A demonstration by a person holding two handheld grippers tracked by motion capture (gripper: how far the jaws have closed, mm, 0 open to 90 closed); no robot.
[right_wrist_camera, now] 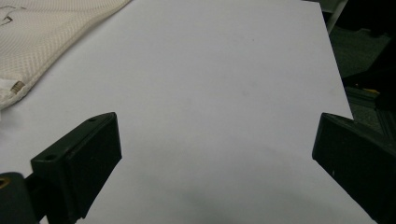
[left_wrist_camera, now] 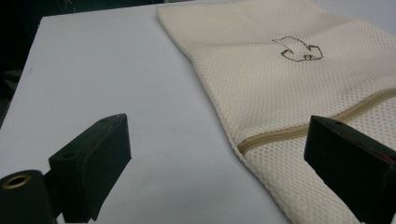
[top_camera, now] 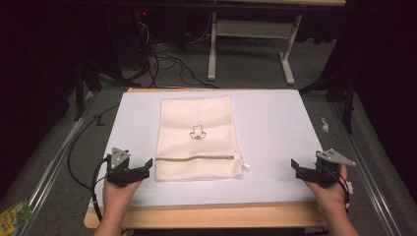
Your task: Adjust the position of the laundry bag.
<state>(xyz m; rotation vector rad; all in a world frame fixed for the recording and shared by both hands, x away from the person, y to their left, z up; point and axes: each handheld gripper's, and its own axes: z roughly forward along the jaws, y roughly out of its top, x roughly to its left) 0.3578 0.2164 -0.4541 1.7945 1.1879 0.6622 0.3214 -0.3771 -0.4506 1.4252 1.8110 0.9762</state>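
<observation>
A cream mesh bag (top_camera: 197, 137) lies flat in the middle of the white table sheet (top_camera: 275, 128), with a small outline drawing (top_camera: 198, 132) on it and a zipper (top_camera: 196, 158) running across near its front end. The zipper pull (top_camera: 244, 166) sits at the bag's right corner. My left gripper (top_camera: 146, 164) rests just left of the bag's front corner, jaws wide apart and nothing between them. In the left gripper view the bag (left_wrist_camera: 299, 84) and its zipper (left_wrist_camera: 317, 126) lie ahead to the right. My right gripper (top_camera: 295, 166) stands open over bare sheet, well right of the bag (right_wrist_camera: 42, 37).
The sheet covers a wooden table whose front edge (top_camera: 211, 216) shows bare. Beyond the table's far edge are a white table frame (top_camera: 251, 44) and cables (top_camera: 167, 64) on the floor. A green packet (top_camera: 12, 216) lies on the floor at the lower left.
</observation>
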